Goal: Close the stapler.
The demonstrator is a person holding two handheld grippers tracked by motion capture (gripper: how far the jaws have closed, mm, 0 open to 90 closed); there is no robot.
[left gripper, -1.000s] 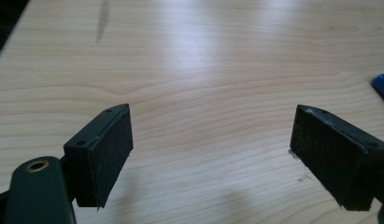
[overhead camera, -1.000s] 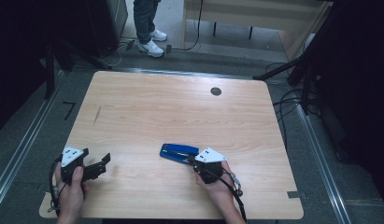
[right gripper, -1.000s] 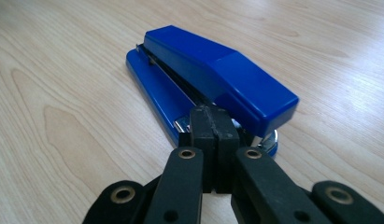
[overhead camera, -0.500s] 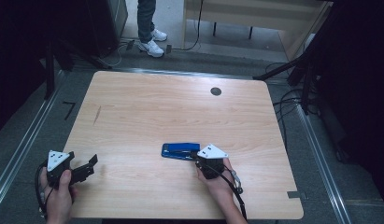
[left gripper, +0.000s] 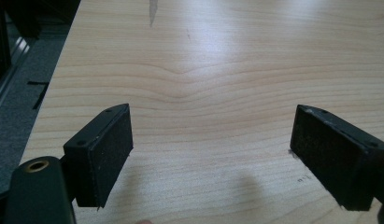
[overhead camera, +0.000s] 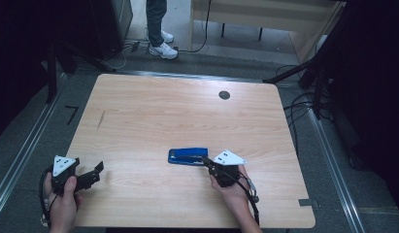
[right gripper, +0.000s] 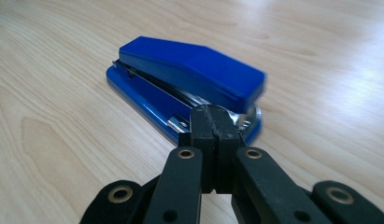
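Pressure matters: we keep the right gripper (right gripper: 213, 123) clenched, jaws together against the stapler (overhead camera: 188, 156) lying at table's six o'clock, nudging squarely; left gripper (left gripper: 213, 154) hangs released.

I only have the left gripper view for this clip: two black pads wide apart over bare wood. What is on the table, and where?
Observer: A blue stapler lies flat on the table, toward the near edge, right of the middle.
Operator: Is the other hand-held gripper near it?
Observer: Yes. The right hand-held gripper sits at the stapler's right end, its tip up against the metal there.
Operator: Open or closed?
Observer: Its jaws are shut together, with nothing between them.
Operator: And my gripper?
Observer: The left hand-held gripper is by the table's near left corner, well apart from the stapler.
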